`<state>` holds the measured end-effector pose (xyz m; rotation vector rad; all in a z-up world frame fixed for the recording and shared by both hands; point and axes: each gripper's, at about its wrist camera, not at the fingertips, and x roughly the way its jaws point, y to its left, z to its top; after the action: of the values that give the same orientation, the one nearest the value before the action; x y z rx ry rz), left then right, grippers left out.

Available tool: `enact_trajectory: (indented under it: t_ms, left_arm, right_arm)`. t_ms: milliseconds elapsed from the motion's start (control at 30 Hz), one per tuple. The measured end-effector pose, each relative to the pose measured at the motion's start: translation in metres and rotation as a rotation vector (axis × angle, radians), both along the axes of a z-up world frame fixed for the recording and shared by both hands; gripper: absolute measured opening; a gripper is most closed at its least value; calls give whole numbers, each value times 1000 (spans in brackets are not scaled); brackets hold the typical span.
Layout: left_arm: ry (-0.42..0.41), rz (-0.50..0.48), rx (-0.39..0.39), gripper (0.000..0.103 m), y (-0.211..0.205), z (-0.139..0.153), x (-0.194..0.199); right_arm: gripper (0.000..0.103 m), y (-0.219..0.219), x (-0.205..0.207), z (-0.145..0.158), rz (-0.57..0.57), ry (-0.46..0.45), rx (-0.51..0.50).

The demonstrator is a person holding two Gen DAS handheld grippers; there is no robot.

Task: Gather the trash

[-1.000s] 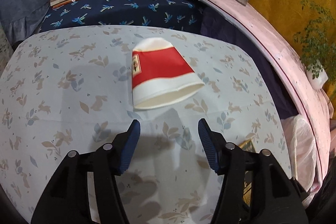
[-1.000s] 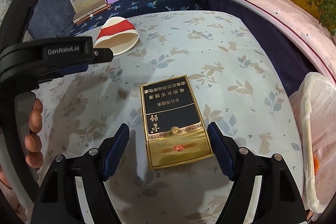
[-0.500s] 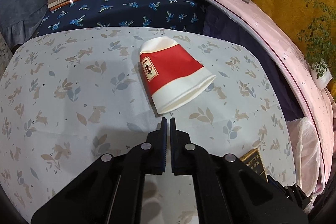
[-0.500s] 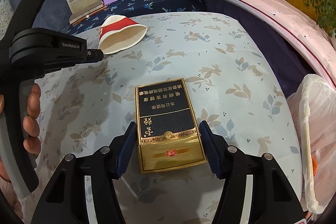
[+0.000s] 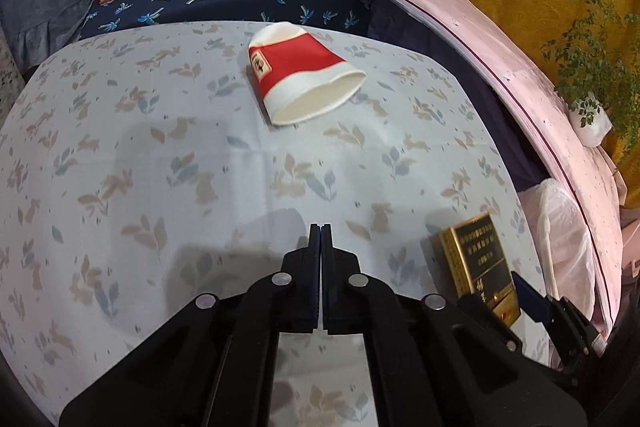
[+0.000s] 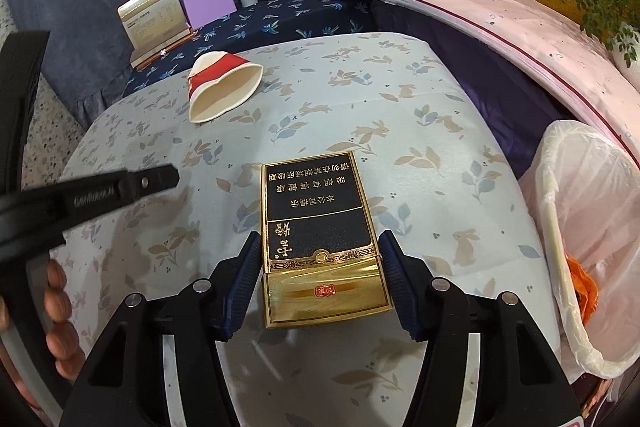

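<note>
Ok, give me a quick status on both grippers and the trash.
Left gripper shut, empty. Right gripper clamped on the gold box. Paper cup lying on its side, untouched. Bin bag open, path clear.

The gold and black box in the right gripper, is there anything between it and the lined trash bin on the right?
Nothing visible: between the box, held by the right gripper, and the bin lies only bare tablecloth.

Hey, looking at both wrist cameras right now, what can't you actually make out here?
- Bin bag contents, right wrist view: only an orange scrap shows; its rim and the picture edge hide the rest.
- Cigarette box, left wrist view: the right gripper covers its lower end.
- Paper cup inside: too shadowed in either view to tell whether it is empty.
- Print on the leaning book: too small to read.
</note>
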<state>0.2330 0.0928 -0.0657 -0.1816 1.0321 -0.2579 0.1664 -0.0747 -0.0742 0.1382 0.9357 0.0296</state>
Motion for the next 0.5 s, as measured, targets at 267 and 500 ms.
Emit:
enact_trajectory:
  t_ms: [267,500]
  left_arm:
    - [-27,40,-7,2,5,10,1]
    - [-57,75,22,38,5,10,32]
  right_arm:
    - [57,-11,-9,7,-27,-20,12]
    - [57,-21,4,10,-44,-31,26]
